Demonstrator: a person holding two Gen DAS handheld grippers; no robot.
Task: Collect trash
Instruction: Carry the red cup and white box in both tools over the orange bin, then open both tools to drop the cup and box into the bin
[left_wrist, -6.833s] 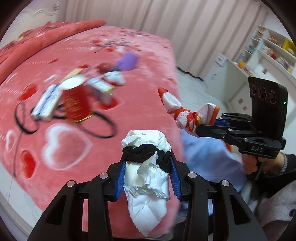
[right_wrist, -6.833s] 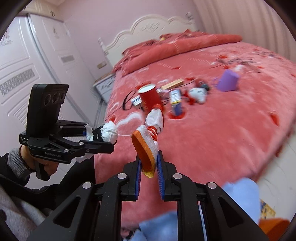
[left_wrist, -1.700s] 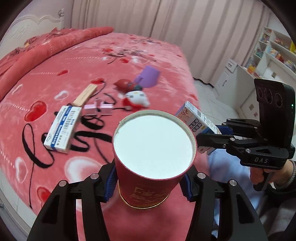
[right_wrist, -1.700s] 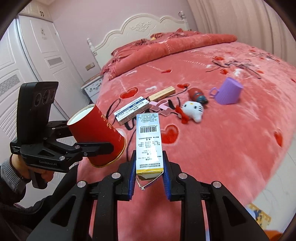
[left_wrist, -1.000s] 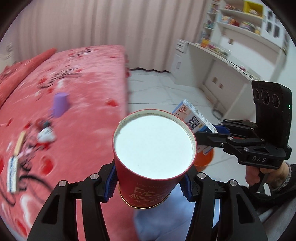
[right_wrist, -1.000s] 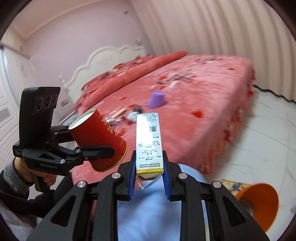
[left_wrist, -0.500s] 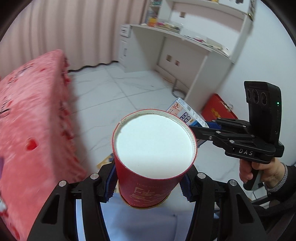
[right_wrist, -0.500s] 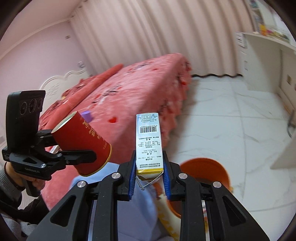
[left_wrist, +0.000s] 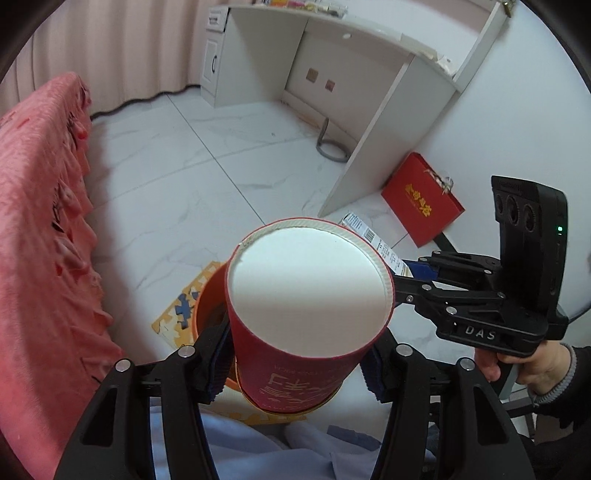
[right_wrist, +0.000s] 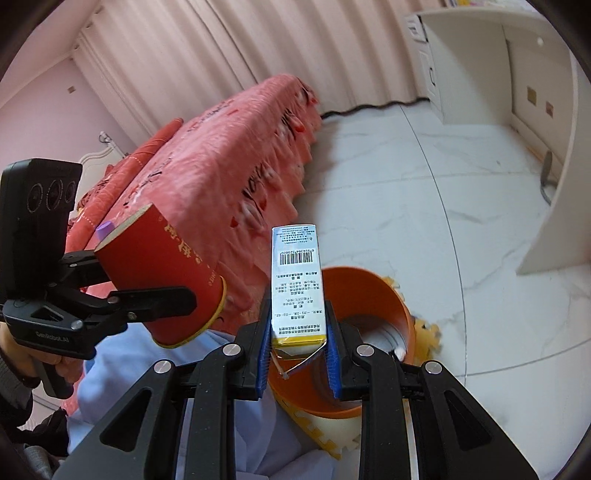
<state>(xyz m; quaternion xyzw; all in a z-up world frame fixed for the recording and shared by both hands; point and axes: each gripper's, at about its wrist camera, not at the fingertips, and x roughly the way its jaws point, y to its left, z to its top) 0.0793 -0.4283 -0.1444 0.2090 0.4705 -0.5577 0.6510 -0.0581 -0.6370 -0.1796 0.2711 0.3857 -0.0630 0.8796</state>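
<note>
The left tool (left_wrist: 295, 365) has a red paper cup (left_wrist: 306, 295) between its blue pads; its jaws have just been opening a little, and in the left wrist view the right-hand pad now stands slightly off the cup's side, so the hold looks loose or already given up. The right tool (right_wrist: 297, 354) is nearly closed and pinches a narrow printed carton (right_wrist: 297, 284) by its lower end, the carton standing upright out of the jaws.

Both pieces hang over the orange bin (right_wrist: 369, 295) on the floor (right_wrist: 424, 192), the carton above the bin's near rim and the cup off to the left, by the edge of the bed (right_wrist: 221, 166). I judge this to be the drop step: the two items are brought to the bin but not yet inside it. White shapes show on the bin's bottom; what they are I cannot tell.

A foam puzzle mat (left_wrist: 184, 306) lies under the bin. A red gift box (left_wrist: 421, 205) leans beside the white desk (left_wrist: 369, 92), well apart. A purple cup (right_wrist: 103, 230) remains on the bed, so more sorting may be left. Nothing blocks the bin's mouth.
</note>
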